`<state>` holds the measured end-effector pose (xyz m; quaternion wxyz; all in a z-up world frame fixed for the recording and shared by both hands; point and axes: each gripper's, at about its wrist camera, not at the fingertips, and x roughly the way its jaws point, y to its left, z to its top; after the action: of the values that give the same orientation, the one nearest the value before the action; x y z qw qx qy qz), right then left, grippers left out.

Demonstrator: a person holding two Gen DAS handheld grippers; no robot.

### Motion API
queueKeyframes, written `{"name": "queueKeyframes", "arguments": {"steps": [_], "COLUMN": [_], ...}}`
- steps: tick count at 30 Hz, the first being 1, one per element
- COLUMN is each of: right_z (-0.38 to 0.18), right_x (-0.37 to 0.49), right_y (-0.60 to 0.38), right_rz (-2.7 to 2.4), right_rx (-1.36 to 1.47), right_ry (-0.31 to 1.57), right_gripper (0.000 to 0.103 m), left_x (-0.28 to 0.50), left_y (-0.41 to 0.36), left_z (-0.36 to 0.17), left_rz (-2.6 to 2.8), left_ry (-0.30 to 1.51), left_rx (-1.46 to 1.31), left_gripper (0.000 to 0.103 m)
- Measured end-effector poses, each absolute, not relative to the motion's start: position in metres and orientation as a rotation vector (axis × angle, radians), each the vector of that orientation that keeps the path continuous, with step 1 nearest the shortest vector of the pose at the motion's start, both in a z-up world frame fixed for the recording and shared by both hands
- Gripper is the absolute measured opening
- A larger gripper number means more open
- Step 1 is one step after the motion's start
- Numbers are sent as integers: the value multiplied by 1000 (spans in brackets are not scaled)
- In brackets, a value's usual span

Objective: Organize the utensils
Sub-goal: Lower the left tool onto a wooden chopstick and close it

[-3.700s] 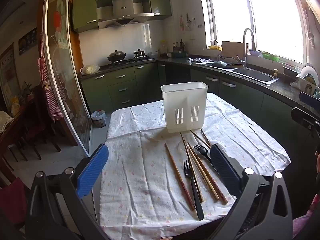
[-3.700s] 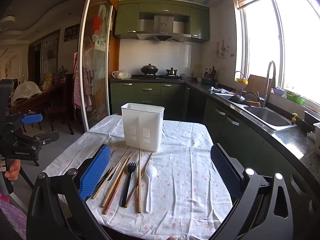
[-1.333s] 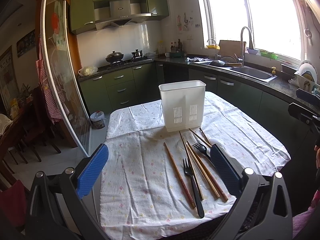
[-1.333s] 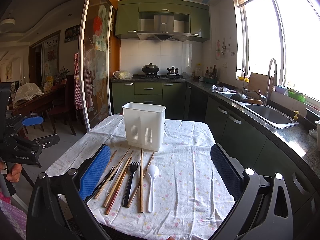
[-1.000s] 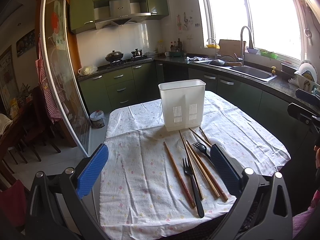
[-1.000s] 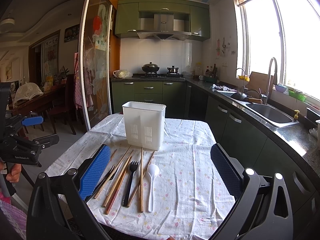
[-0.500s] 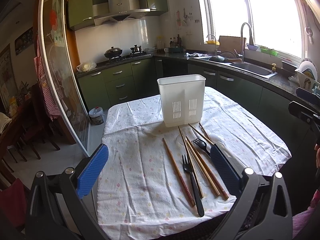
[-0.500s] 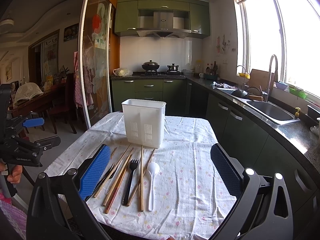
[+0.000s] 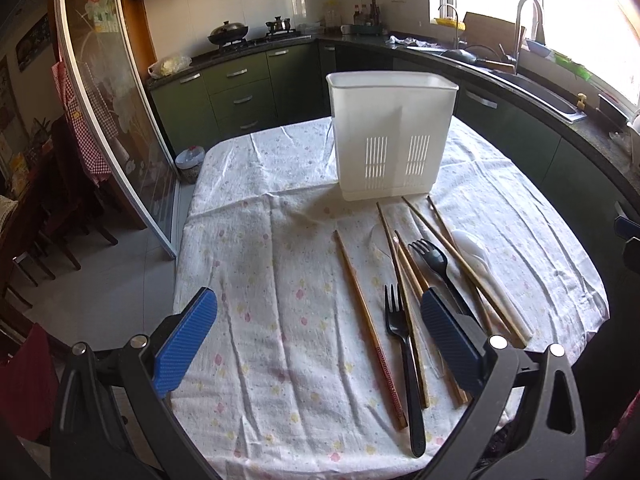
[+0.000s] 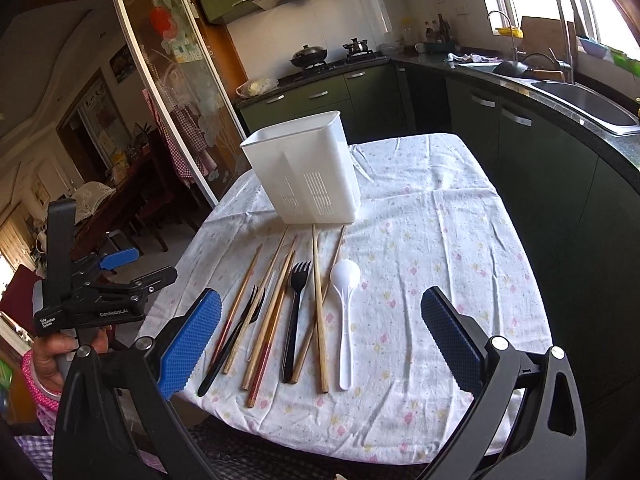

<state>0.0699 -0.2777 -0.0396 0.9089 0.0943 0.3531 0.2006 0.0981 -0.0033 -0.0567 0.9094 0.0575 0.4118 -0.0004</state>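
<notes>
A white slotted utensil holder [image 9: 390, 136] [image 10: 306, 176] stands upright on the cloth-covered table [image 9: 280, 280]. In front of it lie several wooden chopsticks [image 9: 368, 328] [image 10: 318, 304], two black forks [image 9: 404, 344] [image 10: 294, 312] and a white spoon [image 10: 345, 320] [image 9: 480, 264]. My left gripper [image 9: 316, 340] is open and empty above the table's near part, its right finger over the forks. My right gripper [image 10: 320, 344] is open and empty, low over the utensils' handles. The left gripper also shows in the right wrist view [image 10: 128, 280], held off the table's left edge.
Green kitchen cabinets [image 9: 240, 92] and a stove run behind the table. A dark counter with a sink [image 10: 580, 100] curves along the right. A glass sliding door [image 9: 100, 120] stands to the left. The table's right part [image 10: 440, 260] holds only cloth.
Both grippers have moved forward and tilted down toward the table. The holder and utensils look larger and closer. Nothing on the table has moved.
</notes>
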Motion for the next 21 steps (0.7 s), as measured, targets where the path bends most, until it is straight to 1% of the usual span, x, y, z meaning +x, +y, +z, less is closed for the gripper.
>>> {"name": "queueKeyframes", "arguments": {"steps": [3, 11, 21], "right_z": [-41, -50, -62], "right_x": [75, 90, 112], "right_y": [-276, -266, -257], "right_rz": [411, 419, 436], "right_rx": [185, 142, 114], "right_ry": [737, 766, 792], "right_gripper": [99, 99, 99], "left_x": [118, 149, 187], "left_y": [-9, -39, -38], "left_z": [-72, -94, -115], "left_rz": [-13, -24, 21], "left_ry": [908, 955, 1033], "left_rx": [121, 215, 215], "left_gripper": [97, 97, 97]}}
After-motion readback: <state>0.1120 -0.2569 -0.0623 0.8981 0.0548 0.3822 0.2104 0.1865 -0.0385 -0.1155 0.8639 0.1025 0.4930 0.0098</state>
